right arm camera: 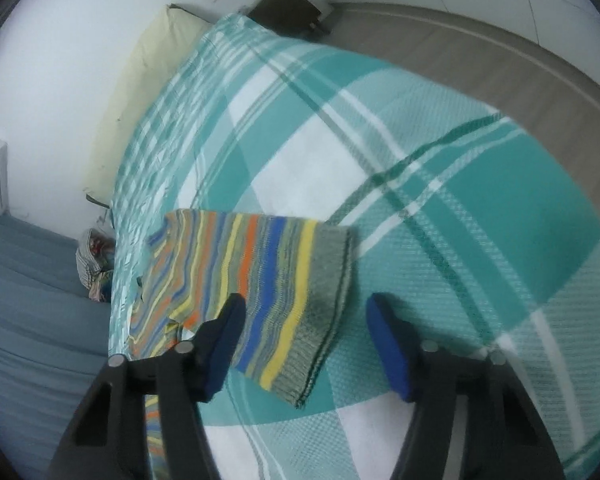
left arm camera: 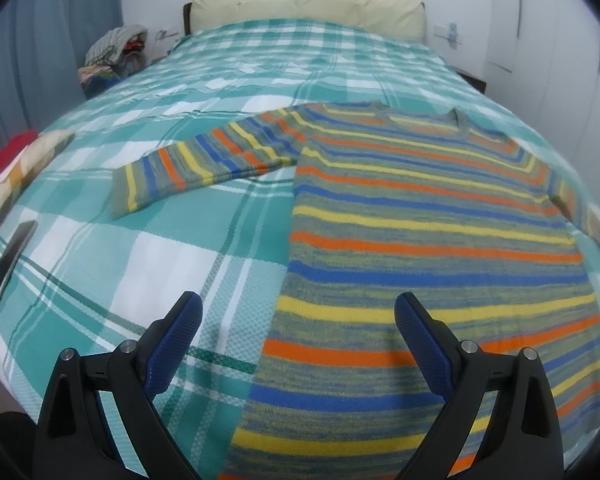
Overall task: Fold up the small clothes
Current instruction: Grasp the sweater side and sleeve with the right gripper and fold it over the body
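Note:
A small striped sweater (left arm camera: pixel 428 240) with orange, yellow, blue and grey-green bands lies flat on the bed, neck away from me, its left sleeve (left arm camera: pixel 204 160) spread out to the left. My left gripper (left arm camera: pixel 298 308) is open and empty, just above the sweater's lower left edge. In the right wrist view the sweater's right sleeve (right arm camera: pixel 276 280) lies on the bedspread with its grey cuff (right arm camera: pixel 324 308) nearest. My right gripper (right arm camera: pixel 304 308) is open and empty, its jaws on either side of the cuff end, above it.
The bed carries a teal and white plaid bedspread (left arm camera: pixel 172 264) with a cream headboard cushion (left arm camera: pixel 308 8) at the far end. A dark phone (left arm camera: pixel 10 264) and folded cloths (left arm camera: pixel 16 168) lie at the left edge. A pile of clothes (left arm camera: pixel 116 52) sits beside the bed. Wooden floor (right arm camera: pixel 500 56) lies right of the bed.

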The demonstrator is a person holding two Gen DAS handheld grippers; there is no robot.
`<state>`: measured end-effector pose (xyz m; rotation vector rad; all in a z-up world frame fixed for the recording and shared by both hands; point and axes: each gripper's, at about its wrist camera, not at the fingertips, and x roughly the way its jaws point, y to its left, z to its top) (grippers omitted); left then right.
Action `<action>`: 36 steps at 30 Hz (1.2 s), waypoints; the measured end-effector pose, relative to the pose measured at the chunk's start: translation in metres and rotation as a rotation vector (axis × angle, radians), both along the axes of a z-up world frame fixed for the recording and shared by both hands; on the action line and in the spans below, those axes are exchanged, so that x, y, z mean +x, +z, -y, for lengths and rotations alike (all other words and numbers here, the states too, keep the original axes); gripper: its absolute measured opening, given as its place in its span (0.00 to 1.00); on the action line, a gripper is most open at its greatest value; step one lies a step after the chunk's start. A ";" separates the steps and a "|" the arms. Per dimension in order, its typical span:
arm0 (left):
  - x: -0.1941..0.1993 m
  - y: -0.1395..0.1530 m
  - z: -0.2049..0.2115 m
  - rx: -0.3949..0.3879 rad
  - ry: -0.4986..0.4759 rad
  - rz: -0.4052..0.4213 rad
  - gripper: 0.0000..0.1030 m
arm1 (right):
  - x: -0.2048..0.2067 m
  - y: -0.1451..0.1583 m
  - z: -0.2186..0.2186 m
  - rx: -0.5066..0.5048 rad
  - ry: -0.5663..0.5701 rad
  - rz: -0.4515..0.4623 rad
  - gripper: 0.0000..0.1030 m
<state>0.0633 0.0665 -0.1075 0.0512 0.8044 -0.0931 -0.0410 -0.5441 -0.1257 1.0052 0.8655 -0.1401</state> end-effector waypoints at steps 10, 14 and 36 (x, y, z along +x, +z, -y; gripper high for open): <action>-0.002 0.004 -0.002 -0.019 -0.004 0.001 0.95 | 0.037 0.026 -0.026 -0.207 0.057 -0.066 0.03; -0.003 0.011 -0.006 -0.035 -0.004 0.003 0.95 | 0.076 0.115 -0.065 -0.390 0.104 0.043 0.03; 0.005 0.014 -0.049 -0.110 0.061 -0.044 0.95 | 0.313 0.076 -0.364 -0.179 0.765 0.078 0.49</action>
